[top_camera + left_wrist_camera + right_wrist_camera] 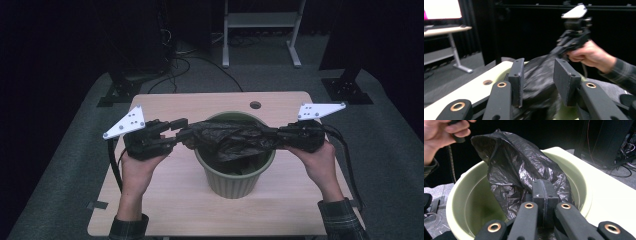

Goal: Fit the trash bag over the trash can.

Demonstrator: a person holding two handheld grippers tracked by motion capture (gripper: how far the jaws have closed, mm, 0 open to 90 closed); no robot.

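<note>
Black bag [227, 137] stretched over the green bin [235, 175] mid-table. Right gripper [543, 195] fingers pinch its right edge tight; left gripper [537, 80] fingers stand spread, bag between them, likely regripping to widen the mouth over the rim.

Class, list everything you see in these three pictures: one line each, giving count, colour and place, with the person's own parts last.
Bag: one, black, stretched across the bin's mouth.
Bin: one, pale green, middle of table.
Table: one, light wood, centre, small hole near far edge.
Frame: one, white, on floor beyond table.
Cables: several, dark, on floor beyond table.
Left gripper: one, black, at bag's left end, jaws apart with bag between them.
Right gripper: one, black, shut on bag's right end.
Hands: two, each holding a gripper.
Sleeves: two, plaid, bottom edge.
</note>
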